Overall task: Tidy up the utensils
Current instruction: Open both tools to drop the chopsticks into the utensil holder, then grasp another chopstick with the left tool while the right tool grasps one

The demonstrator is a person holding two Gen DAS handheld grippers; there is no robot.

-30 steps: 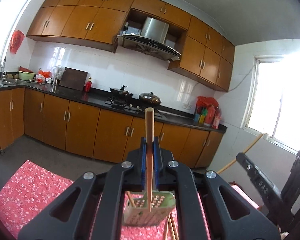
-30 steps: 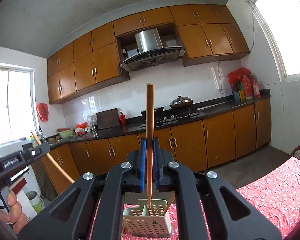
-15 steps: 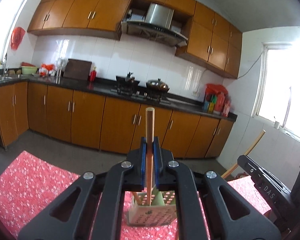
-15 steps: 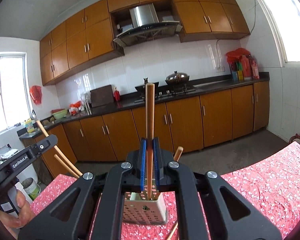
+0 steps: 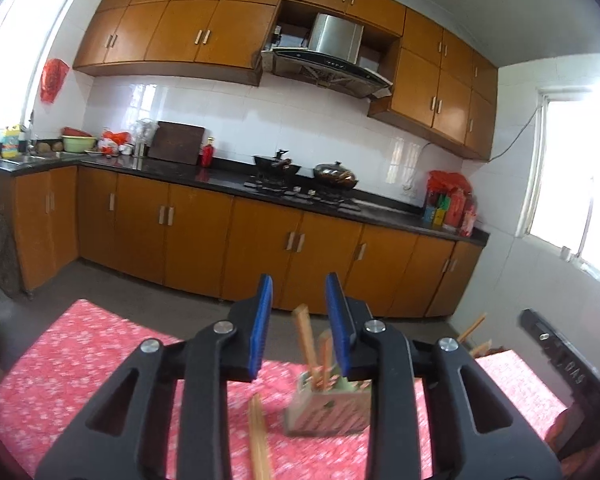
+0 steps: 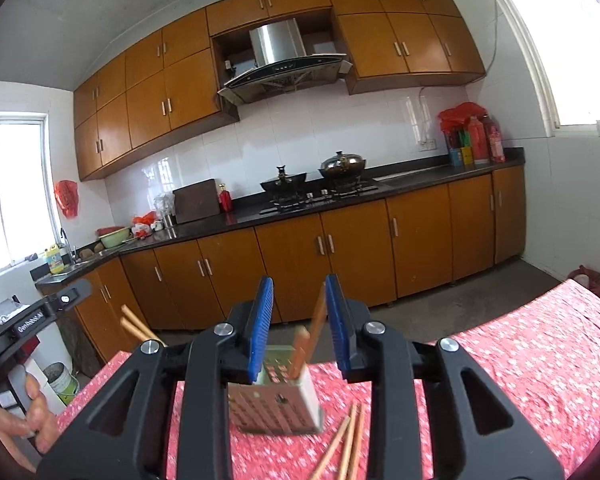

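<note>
Your left gripper is letting go: its blue pads are spreading apart, and the chopstick they pinched upright a second ago now stands loose between them, touching neither pad, its lower end down in the utensil holder. Your right gripper is doing the same; its jaws are opening and its own chopstick leans free just inside the right-hand pad, dropping into the same holder. Since a second ago both grippers have sunk toward the table, so the holder sits closer and higher in each view. That suggests two more chopsticks are delivered and both grippers are free for the next pick. The holder is a pale, boxy plastic caddy with a perforated wall, standing upright on the red floral tablecloth just ahead of the fingertips; motion blur softens its edges. Several wooden chopsticks poke up from it at slightly different angles. The job is not finished: loose chopsticks lie flat on the cloth just beside the holder, seen to its right in the right wrist view. In that view's left edge, your hand grips the left gripper's handle.
</note>
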